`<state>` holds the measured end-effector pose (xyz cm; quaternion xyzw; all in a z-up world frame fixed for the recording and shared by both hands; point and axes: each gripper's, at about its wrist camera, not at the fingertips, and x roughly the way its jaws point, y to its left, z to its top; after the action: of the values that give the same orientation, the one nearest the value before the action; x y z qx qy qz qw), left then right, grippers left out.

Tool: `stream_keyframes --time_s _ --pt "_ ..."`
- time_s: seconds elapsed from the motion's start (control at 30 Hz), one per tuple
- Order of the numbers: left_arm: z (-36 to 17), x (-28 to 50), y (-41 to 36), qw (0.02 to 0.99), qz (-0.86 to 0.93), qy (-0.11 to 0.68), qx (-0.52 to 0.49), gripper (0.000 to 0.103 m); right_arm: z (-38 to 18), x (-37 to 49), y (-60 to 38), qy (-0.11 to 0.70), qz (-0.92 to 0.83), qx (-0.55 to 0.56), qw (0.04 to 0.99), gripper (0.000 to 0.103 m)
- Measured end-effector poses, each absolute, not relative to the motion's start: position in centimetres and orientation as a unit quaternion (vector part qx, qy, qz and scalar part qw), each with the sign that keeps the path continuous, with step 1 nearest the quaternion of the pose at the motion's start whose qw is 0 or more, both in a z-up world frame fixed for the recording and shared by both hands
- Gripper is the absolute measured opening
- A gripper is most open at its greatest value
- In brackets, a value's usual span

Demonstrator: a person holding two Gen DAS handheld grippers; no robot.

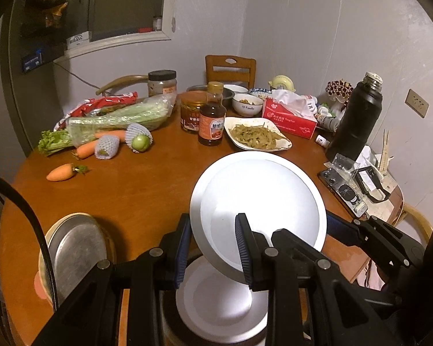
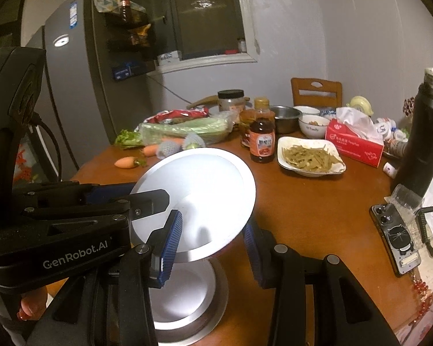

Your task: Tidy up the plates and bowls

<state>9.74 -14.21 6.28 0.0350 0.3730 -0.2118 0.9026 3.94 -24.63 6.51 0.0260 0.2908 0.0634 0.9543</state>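
Note:
A round silver plate (image 1: 259, 199) (image 2: 205, 190) hangs tilted above the near edge of the round wooden table (image 1: 135, 190). Both grippers hold it. My left gripper (image 1: 213, 250) is shut on its near rim, one blue pad in front and one behind. In the right wrist view the left gripper (image 2: 156, 201) clamps the plate's left side. My right gripper (image 2: 212, 249) is shut on the plate's lower rim, and the left wrist view shows this right gripper (image 1: 343, 227) at the plate's right edge. Directly underneath lies a second silver plate (image 1: 222, 302) (image 2: 184, 297) on a wider metal dish.
A white dish of green beans (image 1: 257, 137), a sauce bottle (image 1: 212, 115), jars, bowls (image 1: 246, 105), a red tissue box (image 1: 288, 115) and a black thermos (image 1: 355, 118) crowd the far side. Carrots (image 1: 62, 171) and bagged greens lie left. A phone (image 2: 395, 236) lies right. A metal platter (image 1: 75, 250) sits near left.

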Motion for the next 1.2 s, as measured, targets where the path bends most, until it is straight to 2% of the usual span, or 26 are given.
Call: stream_keyframes --time_s 0.37,1.2 --pt "6.5 6.8 -12.4 0.906 -0.197 0.373 0.033 0.031 7.3 0.9 -22.7 0.282 0.086 0.011 0.955 0.045" --pt "-0.1 7.2 -11.5 0.88 -0.178 0.438 0.042 0.031 1.0 1.8 -21.4 0.362 0.1 -0.008 0.927 0.045"
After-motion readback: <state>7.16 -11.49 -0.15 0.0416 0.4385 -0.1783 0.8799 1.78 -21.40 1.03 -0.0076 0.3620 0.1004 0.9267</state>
